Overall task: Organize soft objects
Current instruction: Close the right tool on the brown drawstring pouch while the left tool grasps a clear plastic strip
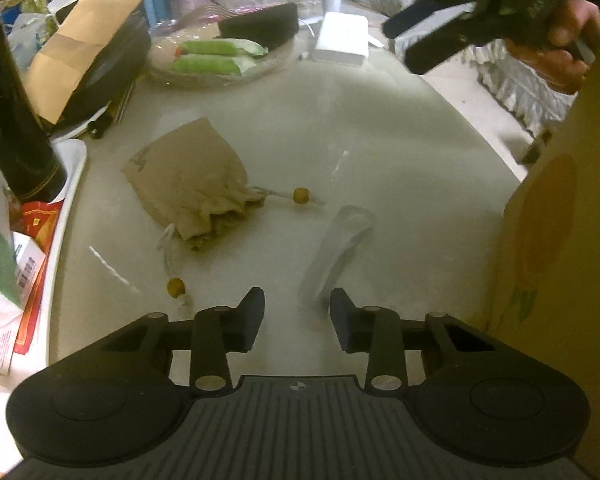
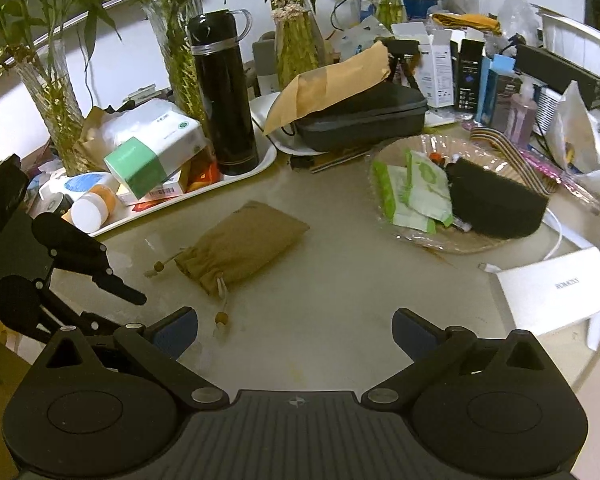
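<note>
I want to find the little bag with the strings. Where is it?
The brown cloth bag lies flat on the table, in the middle of both views, between the white tray with the black bottle and the glass plate.

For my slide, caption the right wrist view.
Open right gripper above a tan drawstring pouch on a cluttered table.

Both wrist views angled down, close over table [image 1: 380, 128]; share pouch [image 2: 240, 248]
</note>
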### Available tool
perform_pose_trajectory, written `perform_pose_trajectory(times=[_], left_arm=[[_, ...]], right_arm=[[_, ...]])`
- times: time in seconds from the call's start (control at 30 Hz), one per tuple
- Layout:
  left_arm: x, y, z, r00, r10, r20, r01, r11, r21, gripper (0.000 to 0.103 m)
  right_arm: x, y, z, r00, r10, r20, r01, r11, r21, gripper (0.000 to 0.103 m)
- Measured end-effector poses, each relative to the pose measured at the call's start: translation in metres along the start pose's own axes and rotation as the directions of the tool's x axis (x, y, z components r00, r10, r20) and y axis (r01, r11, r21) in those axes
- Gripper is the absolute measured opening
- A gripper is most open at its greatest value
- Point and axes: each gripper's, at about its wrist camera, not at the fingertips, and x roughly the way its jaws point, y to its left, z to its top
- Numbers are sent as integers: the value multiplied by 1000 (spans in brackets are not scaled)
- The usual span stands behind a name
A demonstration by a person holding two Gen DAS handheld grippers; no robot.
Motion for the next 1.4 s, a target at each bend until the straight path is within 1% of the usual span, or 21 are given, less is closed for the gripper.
perform_pose_trajectory(times=[0.1, 0.13, 0.2, 0.23, 0.27, 0.37, 0.47, 0.57, 0.63, 0.67, 0.77, 0.83, 0.87, 0.9, 1.0, 1.1, 1.17, 1.2, 1.3, 1.4], left_arm=[[5, -3, 0, 1000, 3, 6, -3, 1000, 19, 37], [7, -4, 0, 1000, 7, 8, -7, 1000, 24, 36], [9, -5, 0, 1000, 8, 18, -9, 999, 35, 32], [10, -5, 1, 1000, 7, 25, -8, 999, 35, 28], [10, -6, 1, 1000, 9, 29, -10, 999, 37, 21], [10, -6, 2, 1000, 7, 28, -8, 999, 37, 8], [9, -10, 1, 999, 9, 32, -10, 999, 50, 4], [10, -10, 1, 999, 14, 32, -16, 999, 52, 3], [10, -9, 2, 999, 24, 35, -25, 999, 48, 3], [9, -8, 2, 999, 25, 37, -27, 999, 44, 3], [6, -5, 2, 998, 27, 51, -28, 999, 22, 3], [5, -4, 2, 998, 25, 61, -26, 1000, 11, 3], [4, -3, 3, 998, 25, 64, -25, 1000, 4, 3], [4, -2, 3, 997, 25, 67, -25, 1000, -1, 3], [3, -1, 4, 997, 16, 69, -15, 1000, -8, 3], [3, 0, 5, 997, 9, 72, -8, 1000, -10, 3], [2, 0, 5, 997, 13, 77, -12, 1000, -16, 3], [1, 1, 5, 997, 15, 82, -13, 1000, -22, 3], [-4, 4, 6, 995, 36, 92, -33, 999, -39, 3], [-13, 6, 7, 991, 88, 99, -83, 995, -54, 3]], right_arm=[[12, -2, -1, 1000, 25, 3, -25, 1000, -2, 101], [17, -3, -1, 999, 37, 3, -37, 999, 4, 98], [26, -3, -1, 998, 65, 4, -65, 998, 8, 95], [31, -3, -1, 997, 77, 2, -77, 997, 5, 94], [35, -2, -1, 996, 85, 0, -85, 996, -3, 94], [48, 3, -4, 996, 92, -12, -93, 994, -59, 90], [61, 8, -7, 994, 108, -33, -111, 988, -105, 83], [71, 13, -8, 987, 154, -45, -158, 980, -122, 76], [76, 19, -7, 983, 179, -43, -184, 972, -145, 66], [79, 22, -7, 981, 187, -45, -192, 969, -158, 64], [90, 32, -2, 978, 202, -49, -208, 960, -185, 51], [99, 36, 0, 976, 210, -56, -217, 956, -198, 37], [103, 37, 1, 975, 214, -62, -222, 954, -203, 35], [107, 39, 2, 974, 217, -68, -226, 952, -208, 32], [117, 44, 3, 974, 213, -76, -225, 949, -220, 29], [127, 48, 4, 975, 210, -79, -223, 948, -229, 23], [128, 51, 3, 977, 203, -60, -212, 947, -241, 9], [128, 51, 3, 978, 200, -59, -209, 948, -242, 5], [127, 46, 4, 974, 215, -68, -224, 954, -198, 4], [121, 36, 10, 972, 228, -61, -234, 963, -132, 4]])
